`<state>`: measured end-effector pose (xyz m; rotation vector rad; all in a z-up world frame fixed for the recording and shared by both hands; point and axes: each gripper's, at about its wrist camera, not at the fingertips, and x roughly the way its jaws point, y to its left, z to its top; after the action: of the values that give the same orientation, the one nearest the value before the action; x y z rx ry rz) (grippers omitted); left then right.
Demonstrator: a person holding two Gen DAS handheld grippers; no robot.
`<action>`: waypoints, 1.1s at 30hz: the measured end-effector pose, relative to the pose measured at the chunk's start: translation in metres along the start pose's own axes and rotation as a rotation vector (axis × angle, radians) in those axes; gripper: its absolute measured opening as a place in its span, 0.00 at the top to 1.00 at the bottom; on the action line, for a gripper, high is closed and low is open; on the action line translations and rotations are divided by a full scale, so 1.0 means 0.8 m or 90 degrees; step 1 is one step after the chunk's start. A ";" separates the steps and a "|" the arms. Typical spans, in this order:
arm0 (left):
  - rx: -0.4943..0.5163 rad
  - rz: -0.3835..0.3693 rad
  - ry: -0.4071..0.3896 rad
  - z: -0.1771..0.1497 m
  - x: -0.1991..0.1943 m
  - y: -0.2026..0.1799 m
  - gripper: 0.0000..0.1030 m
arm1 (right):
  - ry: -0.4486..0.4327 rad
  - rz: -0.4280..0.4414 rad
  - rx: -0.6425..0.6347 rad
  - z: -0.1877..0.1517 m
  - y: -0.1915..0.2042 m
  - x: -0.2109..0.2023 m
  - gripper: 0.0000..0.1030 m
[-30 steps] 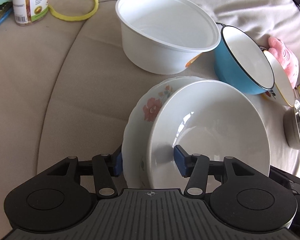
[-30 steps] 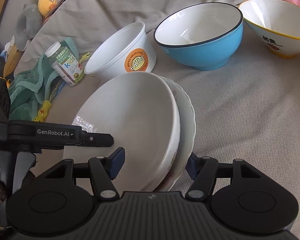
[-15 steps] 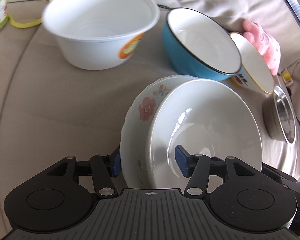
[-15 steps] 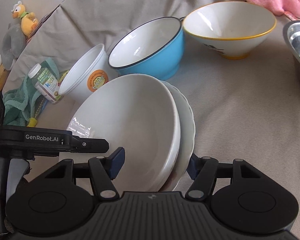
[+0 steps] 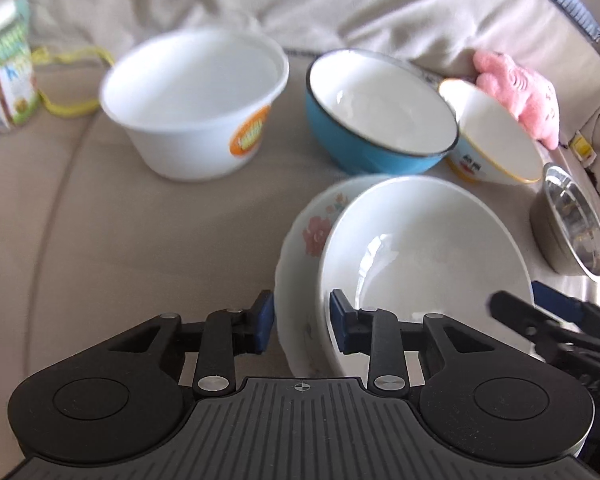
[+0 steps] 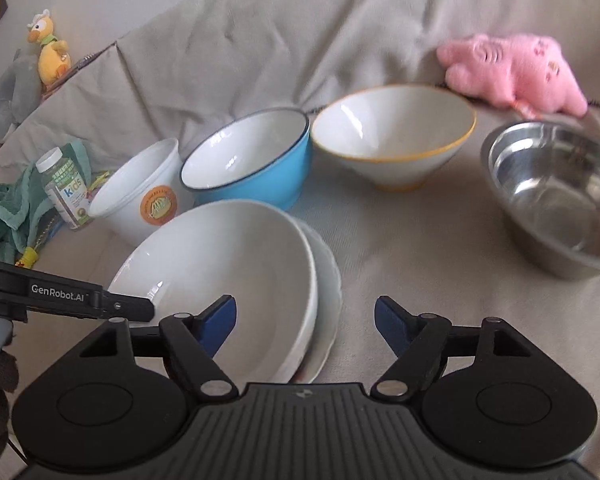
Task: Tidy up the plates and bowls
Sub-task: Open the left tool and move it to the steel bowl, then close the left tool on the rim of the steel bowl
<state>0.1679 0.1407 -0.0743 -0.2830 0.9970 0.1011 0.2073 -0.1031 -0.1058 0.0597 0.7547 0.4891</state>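
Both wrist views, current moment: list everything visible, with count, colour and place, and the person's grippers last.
Plain plate: 1, white, tilted, nested in the floral plate, nearest the cameras.
Floral plate: 1, white with pink flowers, behind the plain plate.
Plastic tub: 1, white with orange label, far left of the bowl row.
Blue bowl: 1, blue outside, white inside, beside the tub.
Yellow-rimmed bowl: 1, white, next in the row.
Steel bowl: 1, silver, right end.
Pink plush: 1, behind the bowls.
Vitamin bottle: 1, green label, far left.
Green cloth: 1, beside the bottle.
Duck toy: 1, yellow, background.
Beige cover: 1, under everything.
Left gripper: shut on both plates' rims.
Right gripper: open around the plates' edge.
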 end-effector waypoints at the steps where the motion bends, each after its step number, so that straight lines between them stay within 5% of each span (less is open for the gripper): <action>1: -0.006 -0.002 -0.023 -0.002 -0.014 -0.003 0.68 | -0.013 0.009 -0.001 0.000 -0.007 -0.013 0.22; 5: -0.016 -0.070 -0.107 0.000 -0.054 -0.042 0.68 | -0.053 -0.007 0.010 0.001 -0.046 -0.060 0.22; 10: 0.009 -0.198 -0.077 0.021 -0.015 -0.161 0.68 | -0.134 -0.143 0.024 0.007 -0.115 -0.112 0.22; 16: 0.021 -0.191 -0.075 0.037 0.061 -0.272 0.68 | -0.155 -0.214 0.136 0.034 -0.229 -0.125 0.22; 19: -0.001 -0.166 -0.056 0.045 0.103 -0.295 0.68 | -0.110 -0.216 0.170 0.062 -0.271 -0.091 0.22; 23: -0.010 -0.149 -0.025 0.046 0.144 -0.314 0.68 | -0.150 -0.253 0.218 0.067 -0.296 -0.051 0.18; 28: -0.008 -0.137 0.021 0.036 0.182 -0.327 0.67 | -0.154 -0.169 0.233 0.055 -0.305 -0.033 0.16; 33: 0.029 -0.118 -0.002 0.033 0.181 -0.338 0.68 | -0.117 -0.087 0.297 0.056 -0.329 -0.016 0.16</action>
<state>0.3252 -0.1178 -0.1318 -0.3322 0.9639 -0.0896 0.3357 -0.3364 -0.1241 0.4784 0.6734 0.1671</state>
